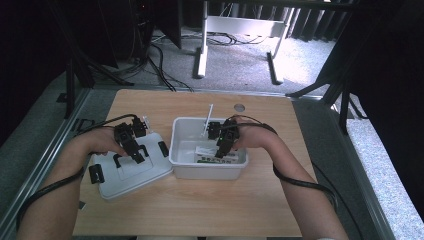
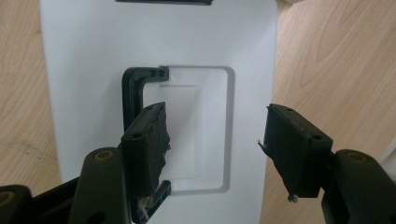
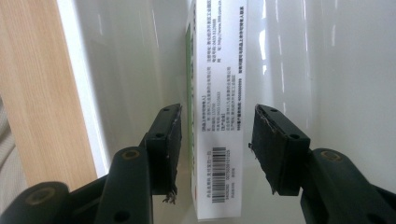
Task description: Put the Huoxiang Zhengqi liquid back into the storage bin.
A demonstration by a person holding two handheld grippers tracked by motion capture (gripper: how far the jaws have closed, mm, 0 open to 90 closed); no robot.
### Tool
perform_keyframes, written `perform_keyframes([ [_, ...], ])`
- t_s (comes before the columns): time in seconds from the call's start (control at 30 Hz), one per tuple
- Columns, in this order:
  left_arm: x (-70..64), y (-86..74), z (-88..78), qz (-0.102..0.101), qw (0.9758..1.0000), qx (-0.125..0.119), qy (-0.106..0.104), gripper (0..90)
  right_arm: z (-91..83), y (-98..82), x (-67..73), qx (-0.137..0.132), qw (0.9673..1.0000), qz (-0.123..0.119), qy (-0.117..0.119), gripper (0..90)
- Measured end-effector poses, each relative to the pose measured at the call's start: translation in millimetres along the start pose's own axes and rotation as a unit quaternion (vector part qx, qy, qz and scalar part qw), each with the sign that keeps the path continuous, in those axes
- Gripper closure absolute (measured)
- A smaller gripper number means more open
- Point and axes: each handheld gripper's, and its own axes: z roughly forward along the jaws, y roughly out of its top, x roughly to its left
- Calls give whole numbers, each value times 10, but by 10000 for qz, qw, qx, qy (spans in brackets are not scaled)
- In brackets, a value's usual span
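A white carton [image 3: 219, 116] with printed text and a barcode lies inside the white bin [image 1: 180, 160], along its near wall. The right gripper [image 3: 215, 140] straddles it, jaws parted, pads clear of its sides. The left gripper [image 2: 215, 140] hangs half open over the bin lid [image 2: 93, 70] on the wooden surface [image 1: 210, 205], one pad beside the lid's black handle [image 2: 130, 88].

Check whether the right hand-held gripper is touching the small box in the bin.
Apart. In the right gripper view, the right hand-held gripper straddles the small box with a gap at each pad.
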Motion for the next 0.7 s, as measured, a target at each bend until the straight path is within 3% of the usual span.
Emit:
perform_keyframes([
  [0.4,-5,-4,3,6,10000,-11,0,400,-105,-80,-2,-115,9999,60,-44,515],
  [0.7,-9,-29,14,-19,10000,1,-14,400,-316,-254,33,-309,9993,169,-90,511],
])
